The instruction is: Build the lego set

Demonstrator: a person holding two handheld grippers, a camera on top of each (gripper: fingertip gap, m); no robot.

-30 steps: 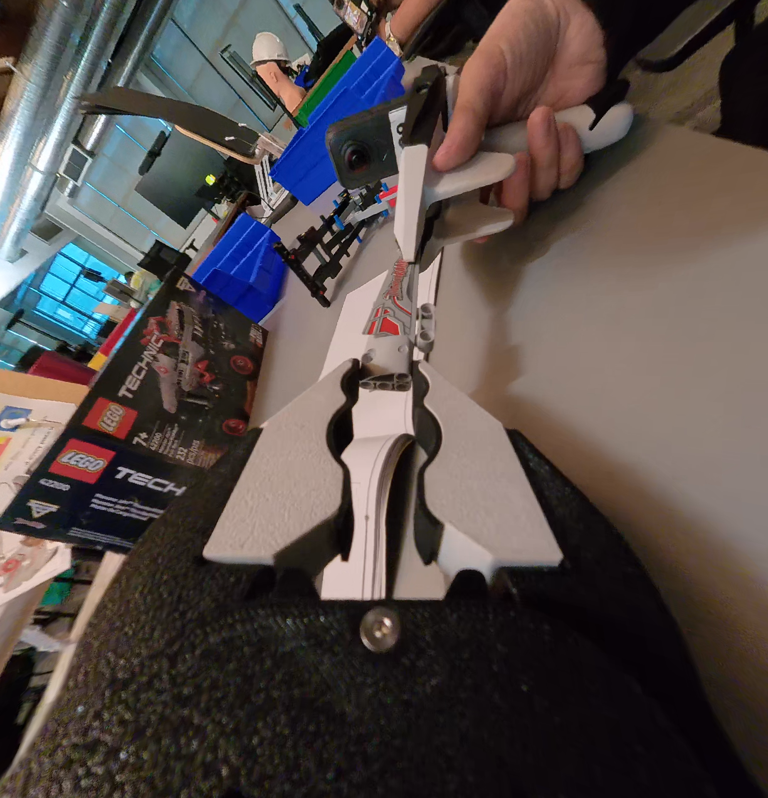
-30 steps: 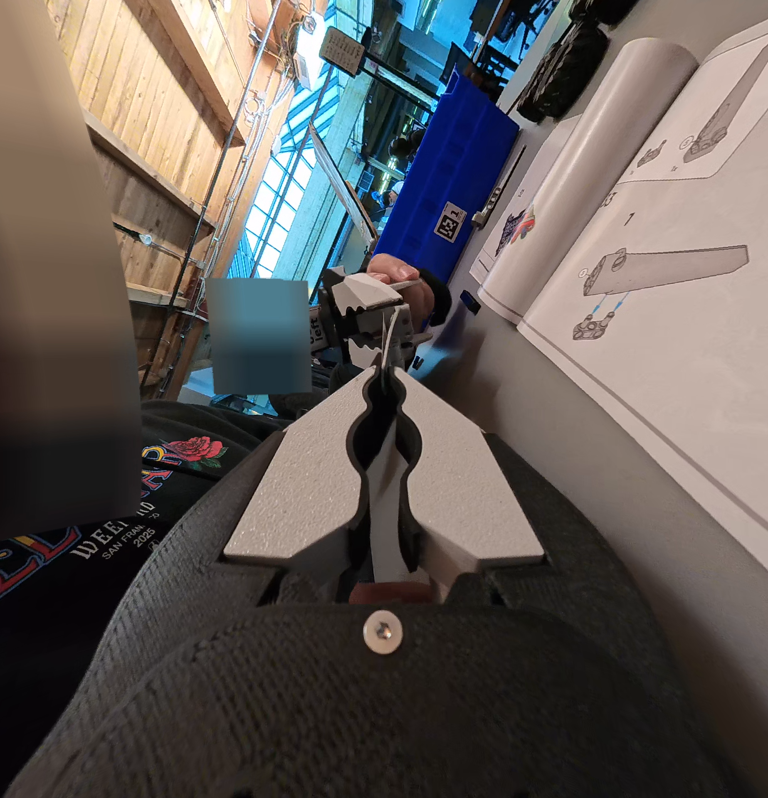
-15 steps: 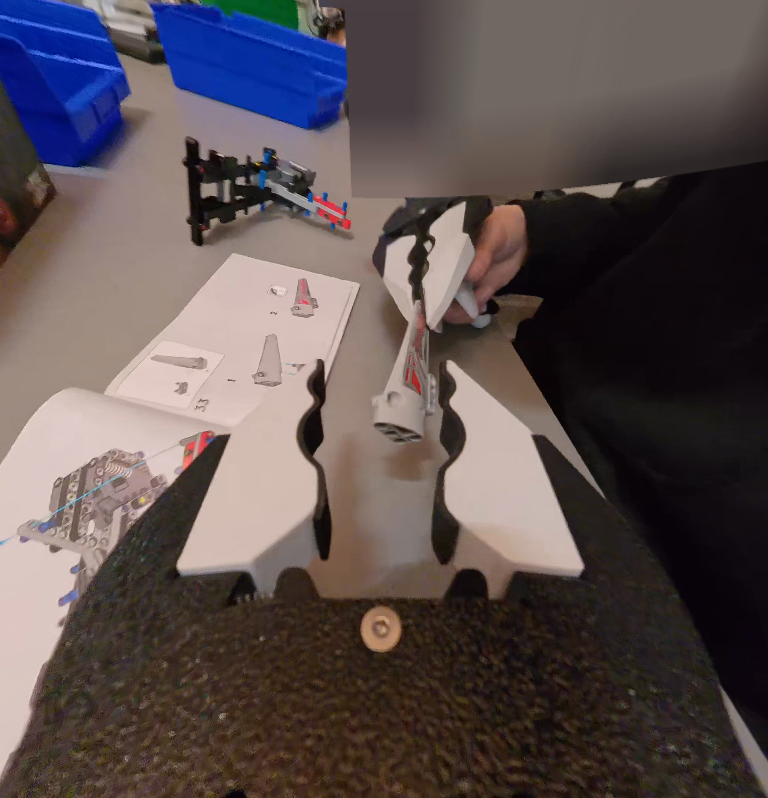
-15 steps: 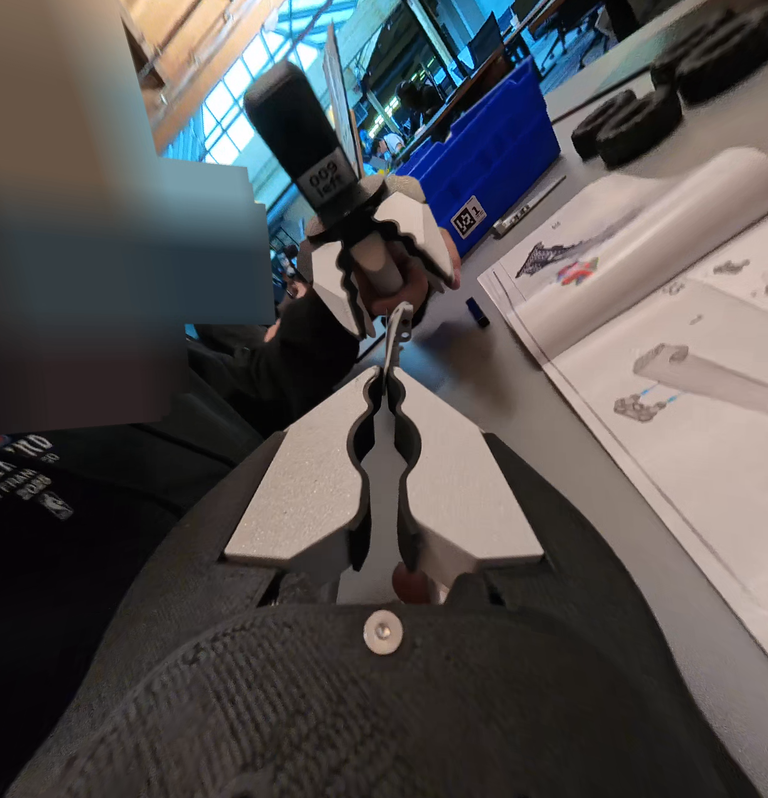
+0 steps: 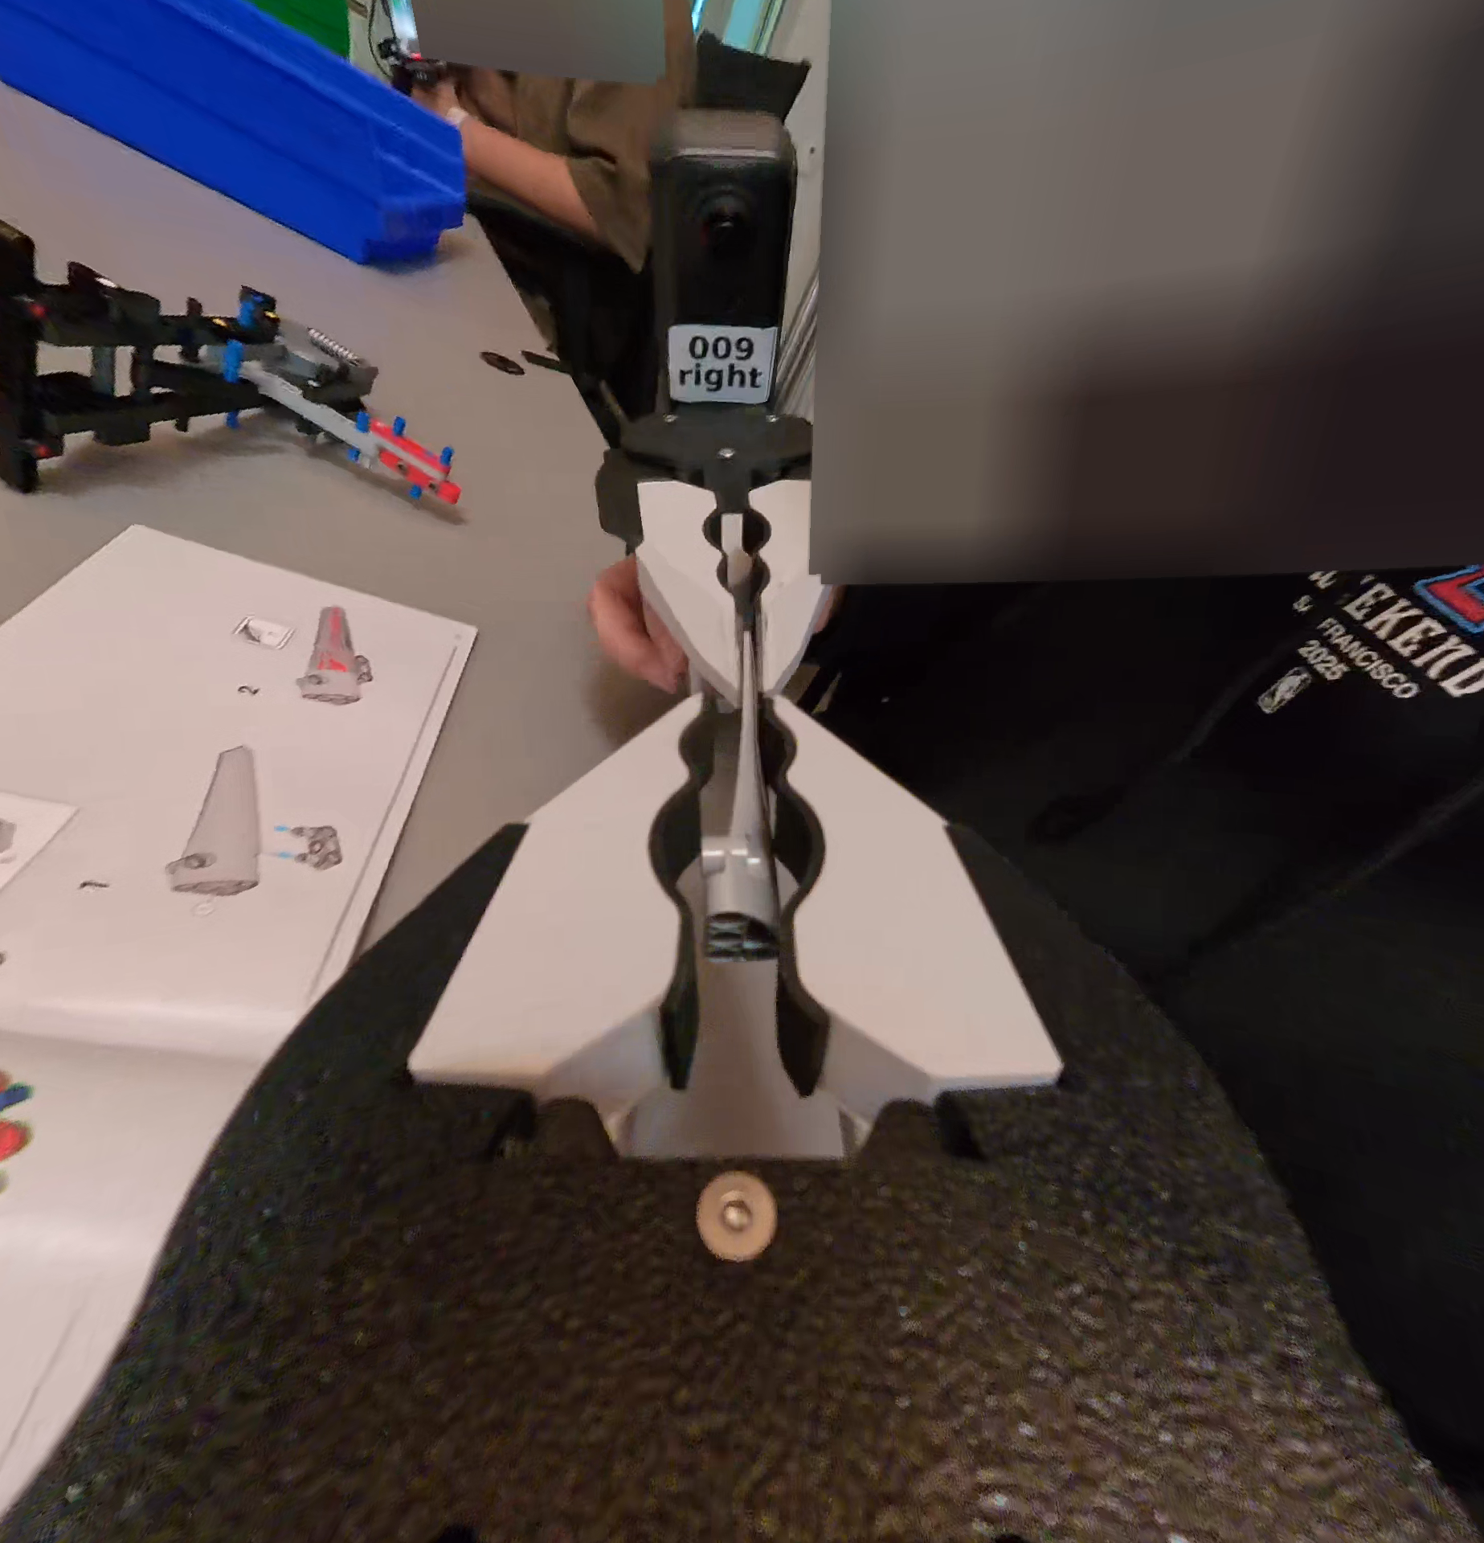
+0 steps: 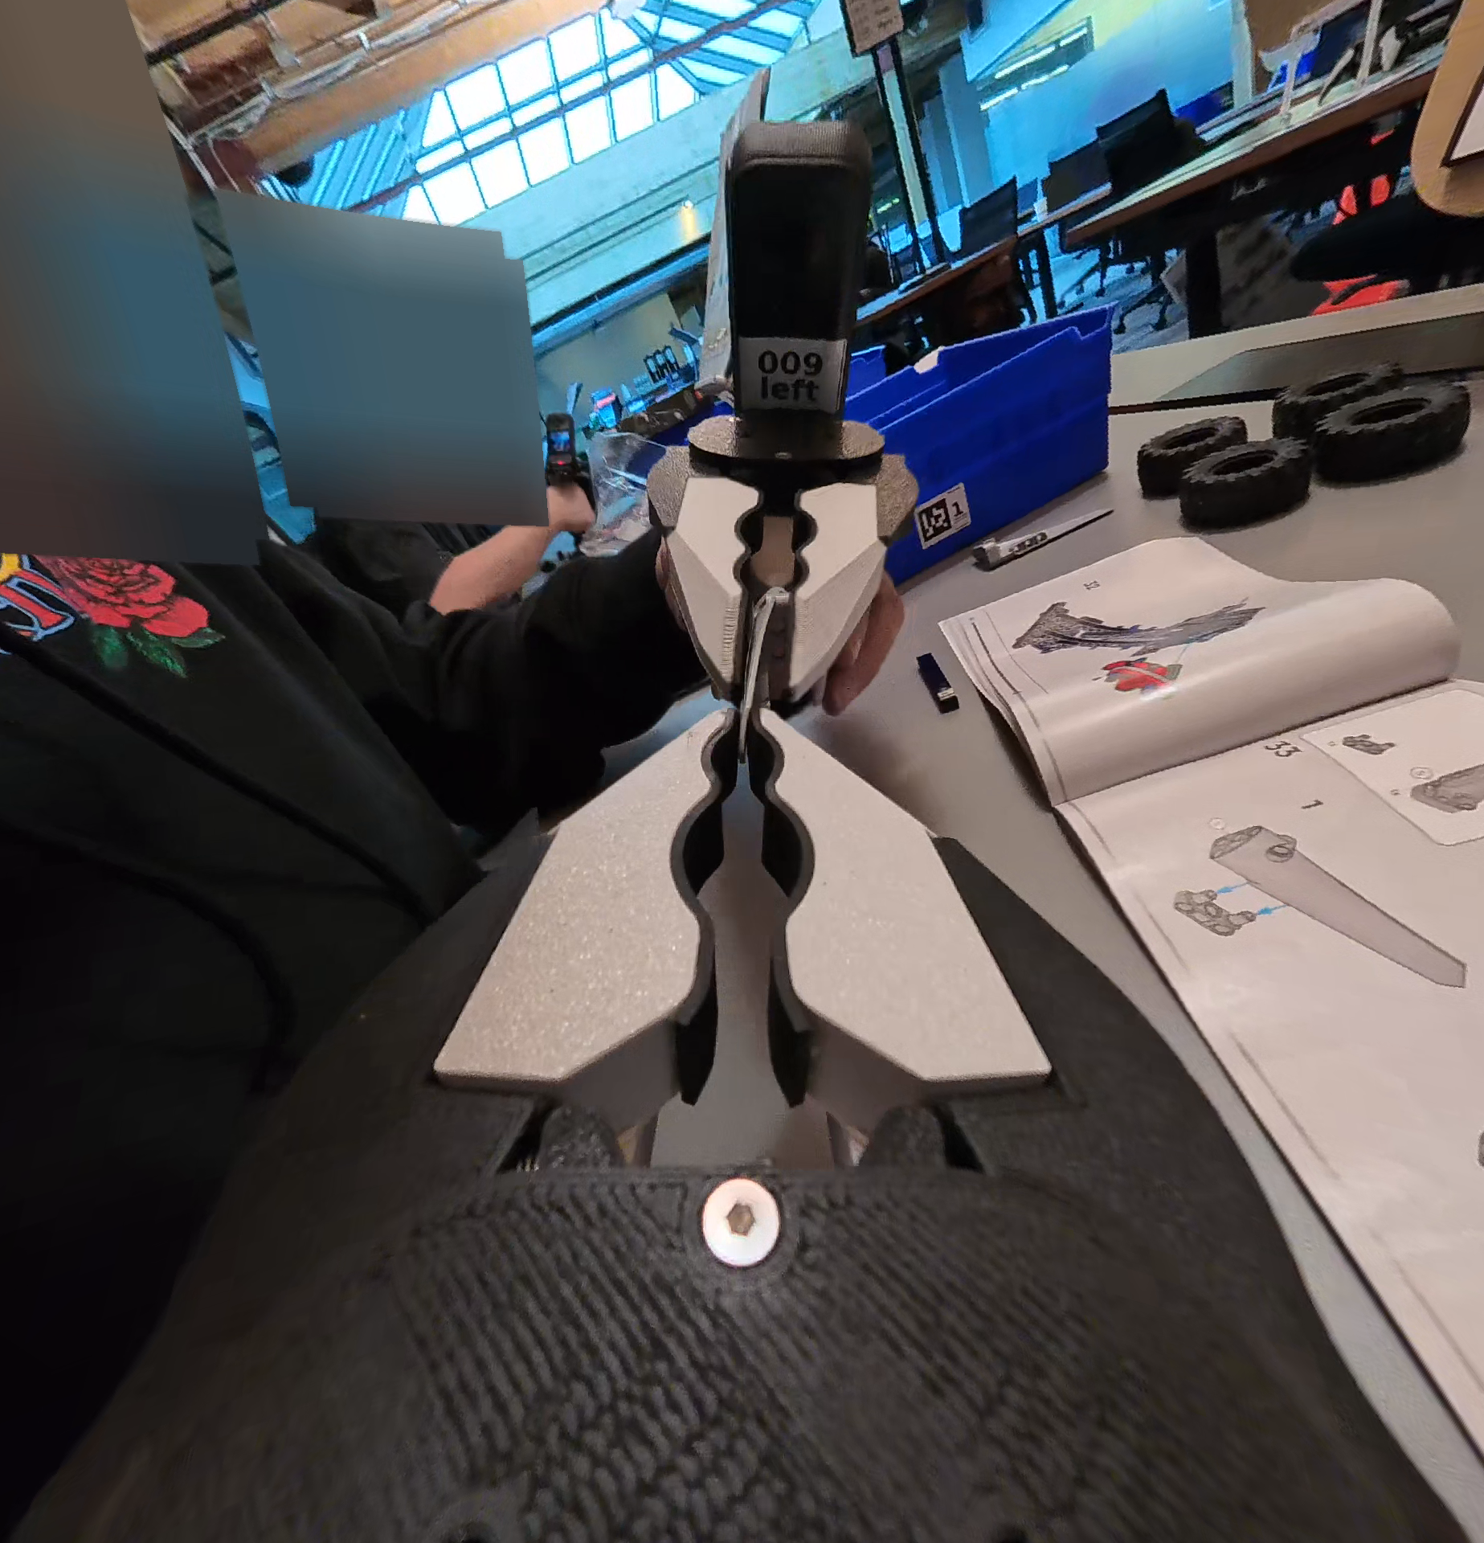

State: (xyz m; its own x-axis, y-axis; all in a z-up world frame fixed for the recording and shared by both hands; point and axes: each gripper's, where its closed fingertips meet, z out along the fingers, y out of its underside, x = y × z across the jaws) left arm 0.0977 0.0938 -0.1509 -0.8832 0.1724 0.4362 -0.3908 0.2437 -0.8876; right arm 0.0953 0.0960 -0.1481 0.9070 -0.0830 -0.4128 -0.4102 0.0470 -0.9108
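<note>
Grey tapered panel runs straight along the line btwn your tongs: left tongs clamped on wide end, right tongs clamped on thin tip.

Daylight comes through the big grid of windows at my twelve o'clock, under wooden beams. Rows of long desks with dark chairs stretch off toward two o'clock. A grey table spreads below me.
</note>
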